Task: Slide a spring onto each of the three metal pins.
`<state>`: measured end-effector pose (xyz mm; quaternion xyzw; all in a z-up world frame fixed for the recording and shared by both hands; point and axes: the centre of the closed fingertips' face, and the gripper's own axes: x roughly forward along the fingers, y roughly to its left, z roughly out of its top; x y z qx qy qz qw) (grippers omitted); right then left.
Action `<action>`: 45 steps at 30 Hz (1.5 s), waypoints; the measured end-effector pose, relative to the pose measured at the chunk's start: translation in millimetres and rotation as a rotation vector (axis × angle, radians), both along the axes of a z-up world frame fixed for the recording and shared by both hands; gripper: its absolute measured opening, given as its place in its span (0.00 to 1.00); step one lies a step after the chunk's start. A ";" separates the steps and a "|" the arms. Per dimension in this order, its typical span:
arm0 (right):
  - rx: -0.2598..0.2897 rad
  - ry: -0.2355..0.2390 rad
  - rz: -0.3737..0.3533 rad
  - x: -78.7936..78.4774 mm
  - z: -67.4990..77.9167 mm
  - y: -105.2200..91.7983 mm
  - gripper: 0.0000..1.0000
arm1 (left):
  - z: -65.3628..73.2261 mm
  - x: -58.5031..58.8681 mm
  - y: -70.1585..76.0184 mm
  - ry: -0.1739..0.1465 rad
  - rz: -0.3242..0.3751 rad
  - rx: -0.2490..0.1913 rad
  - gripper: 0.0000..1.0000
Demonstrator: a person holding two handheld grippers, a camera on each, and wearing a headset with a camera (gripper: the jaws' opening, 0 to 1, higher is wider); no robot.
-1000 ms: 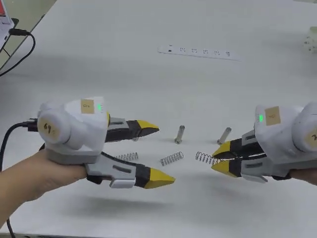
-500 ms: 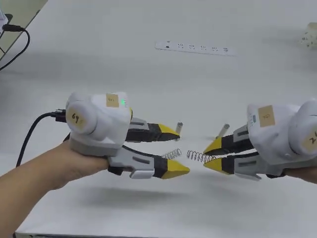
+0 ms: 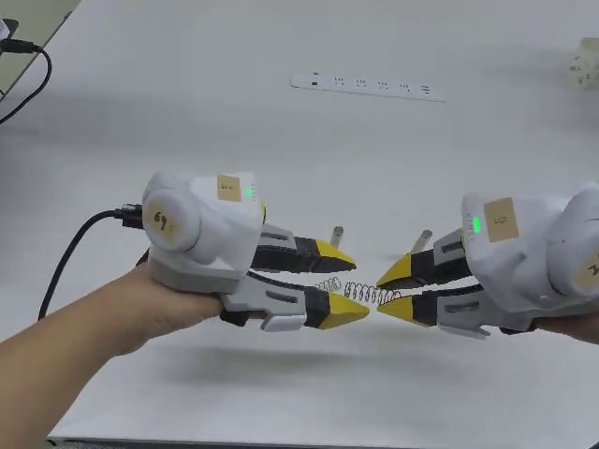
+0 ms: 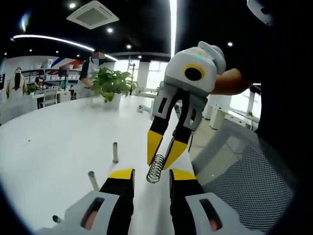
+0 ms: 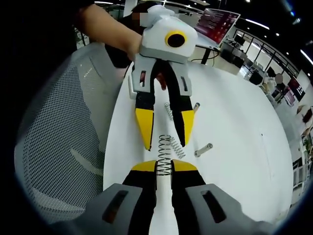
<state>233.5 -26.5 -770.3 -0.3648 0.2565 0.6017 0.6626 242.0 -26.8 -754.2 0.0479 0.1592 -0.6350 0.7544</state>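
Left gripper [image 3: 360, 285] white, fingers [image 3: 332, 253] black, yellow-tipped; spring [image 5: 165, 152] silvery; pins [image 4: 115, 152] grey; table [image 3: 187, 112] white.

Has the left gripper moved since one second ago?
Yes. Against the pin behind it, the left gripper has moved rightward, toward the spring in the right gripper.

White tools [image 3: 354, 283] [image 3: 385, 294], yellow-tipped black jaws

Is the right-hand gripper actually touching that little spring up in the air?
Touching. The right gripper view shows the right gripper pinching the spring between its two yellow-tipped jaws, with the coils sticking out ahead of them.
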 end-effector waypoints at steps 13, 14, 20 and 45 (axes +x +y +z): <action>0.020 -0.004 0.009 -1.5 6.4 2.5 0.08 | 1.8 -4.1 -3.5 0.002 -0.010 -0.020 0.10; 0.021 -0.005 0.012 -1.6 7.0 2.6 0.08 | 1.9 -4.1 -3.4 0.004 -0.010 -0.021 0.09; 0.026 -0.011 0.037 -3.1 9.3 4.0 0.08 | 4.1 -4.1 -4.5 -0.001 -0.012 -0.033 0.05; 0.041 -0.024 0.073 -8.0 11.7 5.5 0.09 | 9.0 -11.3 -4.0 -0.028 -0.022 -0.028 0.02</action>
